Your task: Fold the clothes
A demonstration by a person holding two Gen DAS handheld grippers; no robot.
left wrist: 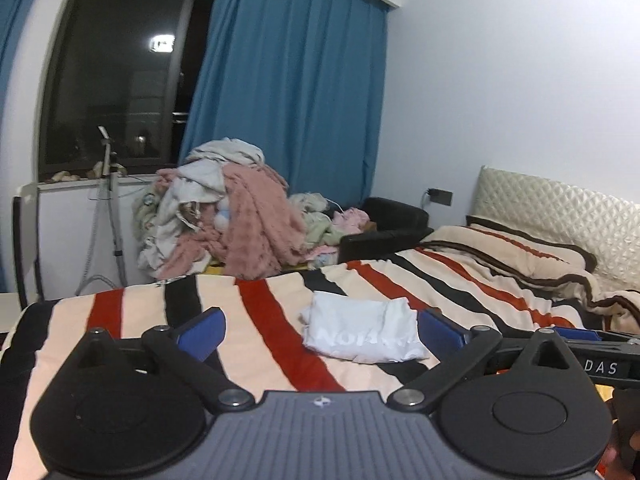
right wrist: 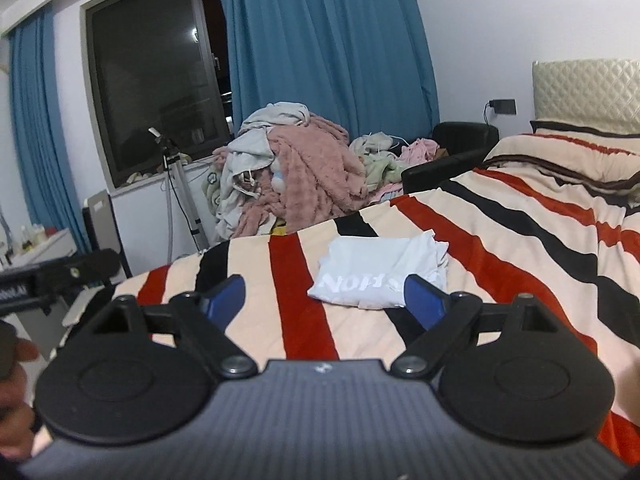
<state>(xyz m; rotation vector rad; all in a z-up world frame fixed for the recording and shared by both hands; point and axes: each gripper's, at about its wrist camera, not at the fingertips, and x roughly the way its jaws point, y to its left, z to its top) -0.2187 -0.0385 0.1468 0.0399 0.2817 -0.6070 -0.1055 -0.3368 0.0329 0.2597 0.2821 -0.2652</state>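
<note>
Right wrist view: both claws, left claw (left wrist: 320, 332) and right claw (right wrist: 322, 300), hover apart and empty over the folded white shirt (right wrist: 380, 276) near the bed (right wrist: 520, 248) edge, probably already finished.

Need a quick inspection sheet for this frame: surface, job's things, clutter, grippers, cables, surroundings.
Surface: bed with striped blanket, cream with red and black bands, lightly rumpled.
Job's things: white shirt with printed lettering, folded into a compact bundle on the blanket, ahead of both grippers.
Clutter: laundry pile, pink and grey, heaped past the far side of the bed; more garments on the black armchair.
Grippers: left gripper open, empty; right gripper open, empty; neither touches the shirt.
Cables: a lead plugged into the wall socket; a cord on the stand by the window.
Surroundings: dark window, blue curtains, quilted headboard.
</note>
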